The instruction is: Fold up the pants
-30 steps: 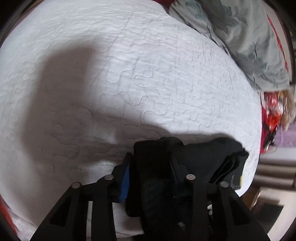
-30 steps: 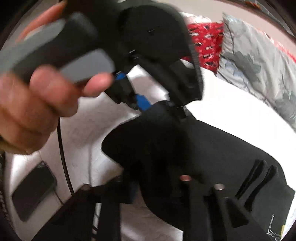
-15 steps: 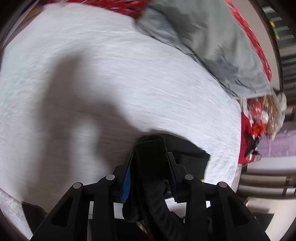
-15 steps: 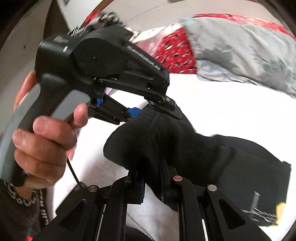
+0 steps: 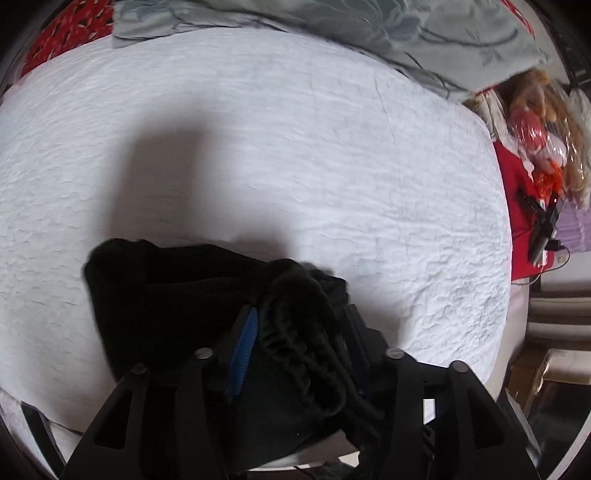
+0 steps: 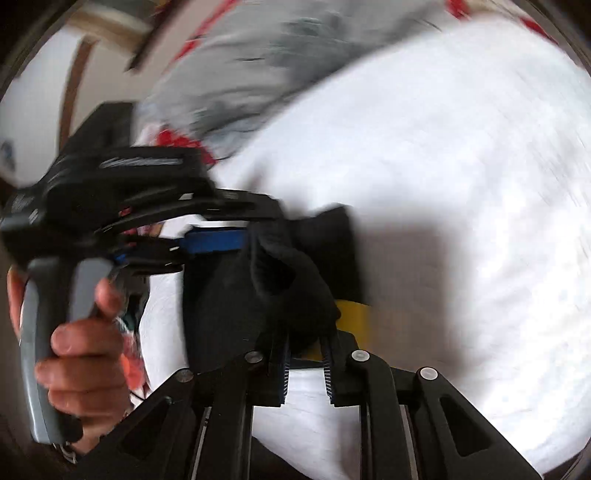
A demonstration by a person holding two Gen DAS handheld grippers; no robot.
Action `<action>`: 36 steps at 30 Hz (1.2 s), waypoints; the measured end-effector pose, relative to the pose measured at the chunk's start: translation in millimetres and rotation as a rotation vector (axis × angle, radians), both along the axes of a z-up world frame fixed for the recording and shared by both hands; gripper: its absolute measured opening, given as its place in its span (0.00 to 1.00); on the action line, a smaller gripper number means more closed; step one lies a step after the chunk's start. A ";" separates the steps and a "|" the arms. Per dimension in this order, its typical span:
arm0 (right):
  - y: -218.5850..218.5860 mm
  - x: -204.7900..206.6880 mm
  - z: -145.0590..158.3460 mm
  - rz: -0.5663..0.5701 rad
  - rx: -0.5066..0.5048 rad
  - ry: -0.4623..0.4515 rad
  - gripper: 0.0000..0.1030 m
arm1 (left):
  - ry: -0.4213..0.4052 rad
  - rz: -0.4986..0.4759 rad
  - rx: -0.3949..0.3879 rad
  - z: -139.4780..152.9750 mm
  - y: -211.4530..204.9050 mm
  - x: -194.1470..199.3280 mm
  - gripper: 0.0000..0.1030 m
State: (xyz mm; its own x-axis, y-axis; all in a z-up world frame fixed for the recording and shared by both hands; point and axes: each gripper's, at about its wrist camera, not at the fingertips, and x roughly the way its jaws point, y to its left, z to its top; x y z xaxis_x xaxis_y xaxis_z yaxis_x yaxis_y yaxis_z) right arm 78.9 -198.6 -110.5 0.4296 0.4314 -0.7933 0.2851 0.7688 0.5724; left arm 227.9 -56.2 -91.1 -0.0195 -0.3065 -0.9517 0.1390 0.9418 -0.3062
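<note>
White quilted bedding (image 5: 295, 155) fills the room's middle, with a grey flowered pillow (image 5: 332, 22) along the far edge of the bed and red patterned cloth (image 5: 62, 33) showing beyond it.

Start on the left: the left tool (image 5: 295, 332) points steeply down at the bed, and the black pants (image 5: 177, 291) are bunched right under it, a thick roll of cloth with a braided drawstring (image 5: 314, 350) running up between its two arms. Its jaws are opening; a blue pad (image 5: 243, 343) shows bare on one side and the cloth sits loose between the arms, not pinched, so it looks to be letting go, laying the folded end down on the bed. From the other camera a hand (image 6: 85, 354) grips that tool's grey handle, its nose buried in the top of the fabric.

Moving right, the right tool (image 6: 306, 365) has the lower corner of the pants (image 6: 288, 280) just at its tips. Its jaws stand narrowly apart and are opening too; whether the pads press on cloth is lost in blur. A yellow tag (image 6: 351, 314) peeks out just past that tool's tips.

Farther right of both tools lies bare bedding, and past the bed's edge, a red cloth (image 5: 517, 206) with cluttered wrapped things (image 5: 539, 122) on it.
</note>
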 end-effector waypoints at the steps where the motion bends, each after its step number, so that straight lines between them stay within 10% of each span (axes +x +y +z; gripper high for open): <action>1: -6.6 -4.5 -1.9 -0.012 0.018 0.012 0.19 | -0.004 -0.001 -0.001 2.4 -0.7 -2.2 0.49; 5: -23.1 -12.4 14.2 -0.016 0.049 -0.028 0.20 | -0.036 0.044 -0.124 36.5 31.0 -10.3 0.53; 8: -38.6 5.3 37.4 -0.034 0.036 -0.140 0.37 | -0.156 0.136 -0.144 58.1 83.7 -12.2 0.86; 11: -38.6 28.4 49.9 -0.013 0.026 -0.185 0.65 | -0.184 0.215 -0.144 53.7 126.9 -10.1 0.87; 21: 24.7 89.9 12.3 0.186 -0.174 -0.056 0.65 | -0.063 0.262 -0.168 -20.5 132.7 7.1 0.80; 22: 27.3 94.0 7.8 0.189 -0.202 -0.049 0.51 | -0.067 0.262 -0.148 -26.0 127.4 13.0 0.58; 23: 26.0 93.6 4.8 0.204 -0.181 -0.046 0.17 | -0.059 0.253 -0.123 -29.6 120.2 18.1 0.50; 31: -39.8 59.8 -11.5 0.000 -0.032 0.007 0.00 | -0.124 0.181 0.071 -49.0 84.9 26.5 0.53; 33: -47.5 52.5 -43.0 -0.033 -0.017 0.121 0.01 | -0.090 0.231 0.003 -54.4 91.0 27.1 0.53; 36: -50.8 46.8 -36.4 -0.064 0.068 0.056 0.06 | -0.097 0.236 -0.018 -47.1 97.9 26.8 0.55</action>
State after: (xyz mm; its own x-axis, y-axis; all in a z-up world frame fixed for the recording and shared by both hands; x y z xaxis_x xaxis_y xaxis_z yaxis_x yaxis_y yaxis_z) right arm 125.7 -249.4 -146.9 0.4137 0.4583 -0.7867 0.3652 0.7080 0.6045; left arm 254.6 41.7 -138.2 0.1455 -0.3084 -0.9401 -0.0545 0.9462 -0.3189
